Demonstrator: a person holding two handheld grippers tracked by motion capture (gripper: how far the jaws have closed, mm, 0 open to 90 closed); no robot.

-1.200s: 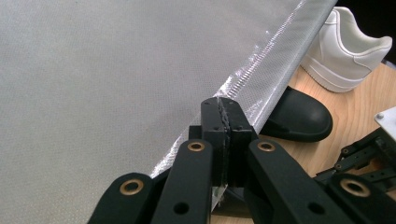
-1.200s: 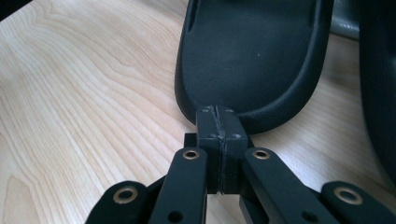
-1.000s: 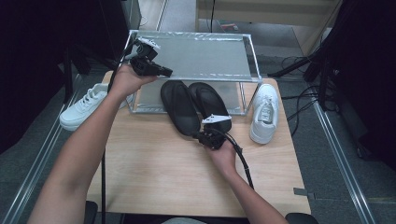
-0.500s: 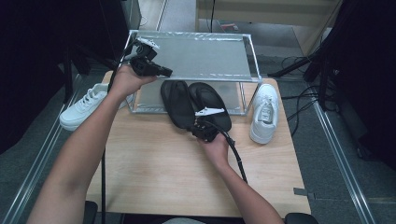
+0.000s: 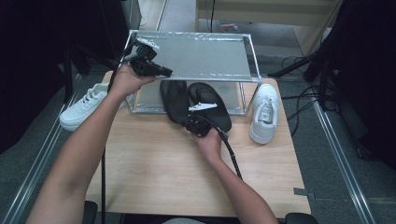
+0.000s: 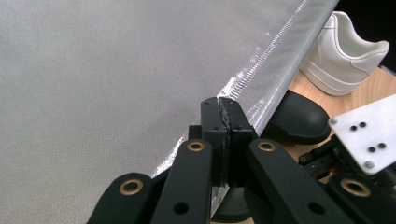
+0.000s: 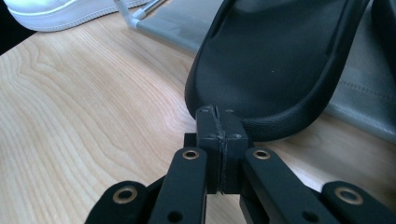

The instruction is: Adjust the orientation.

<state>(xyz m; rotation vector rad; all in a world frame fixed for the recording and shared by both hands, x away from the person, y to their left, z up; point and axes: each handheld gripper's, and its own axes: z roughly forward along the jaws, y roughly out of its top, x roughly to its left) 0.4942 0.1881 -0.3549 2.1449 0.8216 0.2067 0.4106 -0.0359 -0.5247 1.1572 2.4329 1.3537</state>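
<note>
Holding both grippers closed and empty, I keep my left gripper (image 5: pixel 164 72) over the rack (image 5: pixel 201 58) and my right gripper (image 5: pixel 189 124) at the black slipper's (image 5: pixel 173 100) heel on the table (image 5: pixel 154 172).

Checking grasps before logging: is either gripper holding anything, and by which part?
Nothing is held. The left gripper is shut empty over the rack; the right gripper is shut empty at the black slipper.

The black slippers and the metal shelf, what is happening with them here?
A person holds tongs in each hand at a wooden table. The right tongs, jaws shut and holding nothing, sit at the heel of one black slipper, one of a pair poking out from under the shelf. The left tongs, also shut, hover at the shelf's edge. A white sneaker lies on each side.
</note>
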